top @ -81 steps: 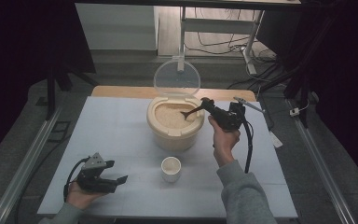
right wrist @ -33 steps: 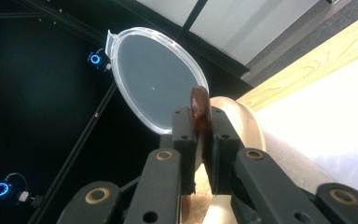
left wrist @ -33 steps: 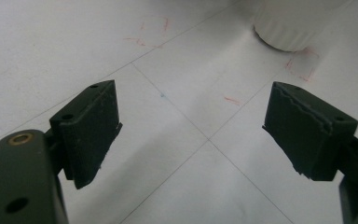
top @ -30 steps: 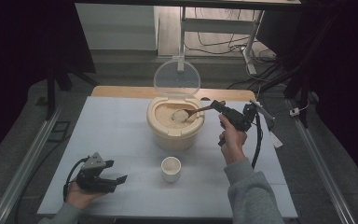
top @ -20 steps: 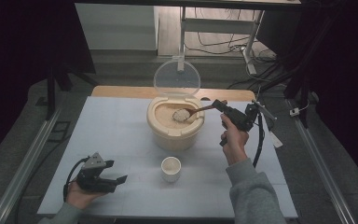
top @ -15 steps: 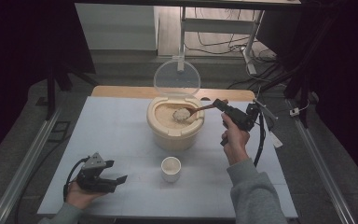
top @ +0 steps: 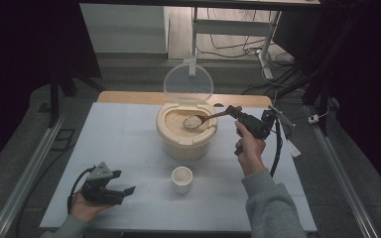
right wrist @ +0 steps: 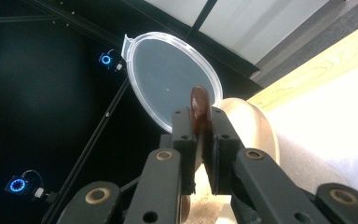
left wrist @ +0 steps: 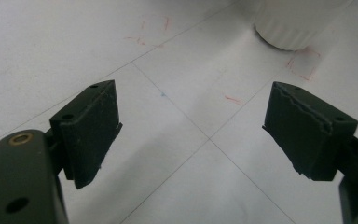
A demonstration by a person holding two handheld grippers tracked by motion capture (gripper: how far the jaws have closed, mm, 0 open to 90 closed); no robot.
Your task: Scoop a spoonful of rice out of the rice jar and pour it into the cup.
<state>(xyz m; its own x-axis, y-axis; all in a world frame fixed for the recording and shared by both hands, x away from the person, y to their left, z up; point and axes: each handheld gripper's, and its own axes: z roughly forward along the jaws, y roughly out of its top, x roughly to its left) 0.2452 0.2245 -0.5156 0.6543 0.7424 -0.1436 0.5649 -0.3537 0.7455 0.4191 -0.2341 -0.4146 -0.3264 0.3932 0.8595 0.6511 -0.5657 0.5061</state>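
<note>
My right gripper (top: 239, 114), clamped on the brown wooden spoon (top: 204, 119), has lifted rice clear above the beige round container (top: 186, 141); my left gripper (top: 121, 191) rests open; the white cup (top: 182, 178) awaits

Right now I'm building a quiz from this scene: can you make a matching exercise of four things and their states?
Things:
1. spoon
2. small cup
3. clear lid
4. left gripper

States:
A. standing raised behind the container
B. jaws apart, nothing between them
C. loaded with rice above the container
D. standing on the table in front of the container

Pairs: 1-C, 2-D, 3-A, 4-B
</note>
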